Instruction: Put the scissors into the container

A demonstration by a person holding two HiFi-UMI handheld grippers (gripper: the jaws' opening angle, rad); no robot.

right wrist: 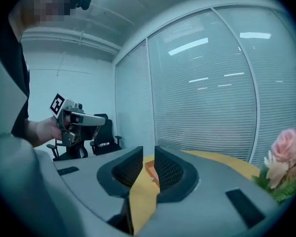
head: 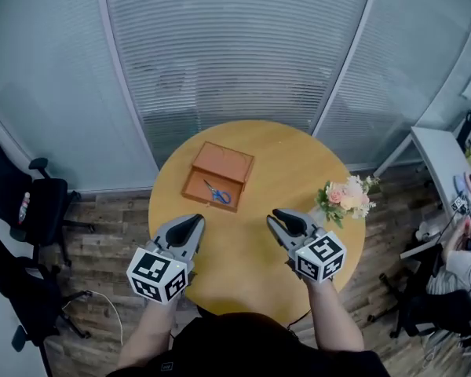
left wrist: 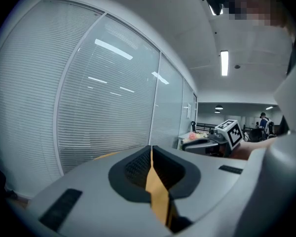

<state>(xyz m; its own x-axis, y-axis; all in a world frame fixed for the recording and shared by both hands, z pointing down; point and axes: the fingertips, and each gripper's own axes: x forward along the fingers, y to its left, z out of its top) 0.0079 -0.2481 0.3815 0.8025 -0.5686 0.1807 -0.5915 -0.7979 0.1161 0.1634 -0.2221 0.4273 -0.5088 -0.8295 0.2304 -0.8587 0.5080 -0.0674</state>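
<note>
Your scissors [head: 218, 194] lie inside the open container [head: 197, 188], just above the middle of the head view, on the far-left part of the round table [head: 247, 269]. Below them and to the left, your left gripper [head: 195, 220] has its jaws closed together on nothing. Right of centre, your right gripper [head: 276, 214] keeps a narrow gap between its jaws and holds nothing. Flowers [head: 347, 197] stand at the table's right edge.
</note>
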